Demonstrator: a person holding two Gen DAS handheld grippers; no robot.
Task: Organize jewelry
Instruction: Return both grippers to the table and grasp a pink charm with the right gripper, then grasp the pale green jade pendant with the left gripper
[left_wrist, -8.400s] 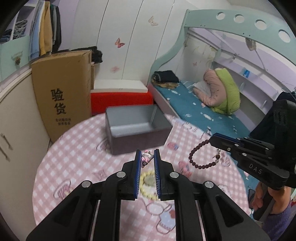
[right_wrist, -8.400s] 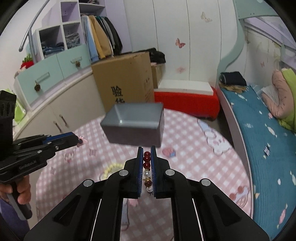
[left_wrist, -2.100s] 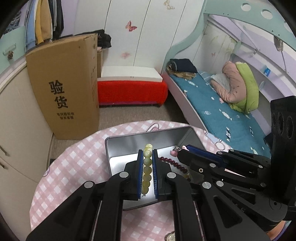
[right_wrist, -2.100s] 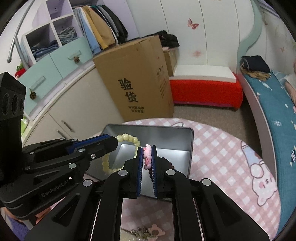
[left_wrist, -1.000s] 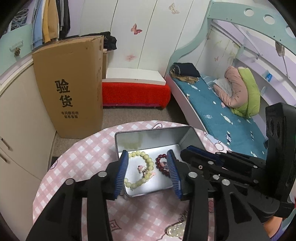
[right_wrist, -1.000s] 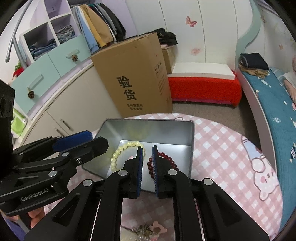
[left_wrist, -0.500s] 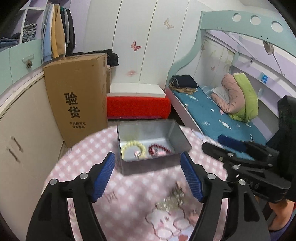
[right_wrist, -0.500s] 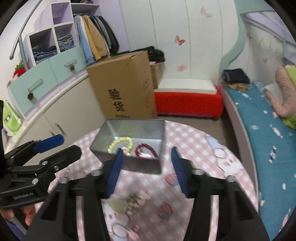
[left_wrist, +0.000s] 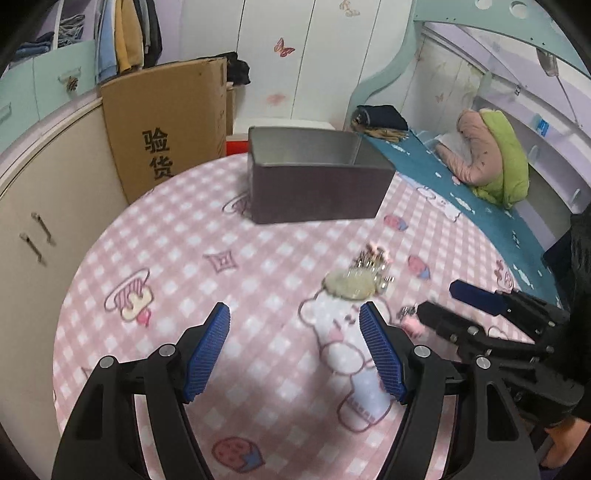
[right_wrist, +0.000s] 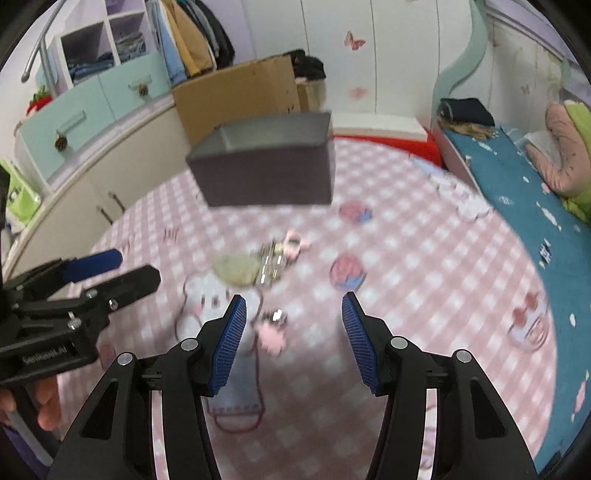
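Table: round top under a pink checked cloth printed with cartoon bears and cupcakes.
Tin: grey metal box standing on the cloth at about 12 o'clock from both grippers, well apart from them; its inside is hidden from these angles.
Loose jewelry: blurred heap of a pale greenish bead bracelet and silvery pieces lying on the cloth between the tin and the grippers, at about 1 o'clock from the left gripper and 11 o'clock from the right.
Pink charm: small pink piece on a thin cord lying just ahead of the right gripper's left pad, near the heap but apart from it.
Left gripper: blue pads spread wide, nothing between them but cloth; the jaws have just been opening.
Right gripper: blue pads parted, gripping nothing; the jaws have just been opening. It shows in the left view at 3 o'clock.
Hands: part of a hand on the left gripper's handle, at 8 o'clock in the right view.
Surroundings: cardboard box beyond the table at 11 o'clock; bed with teal sheet at 2 o'clock.
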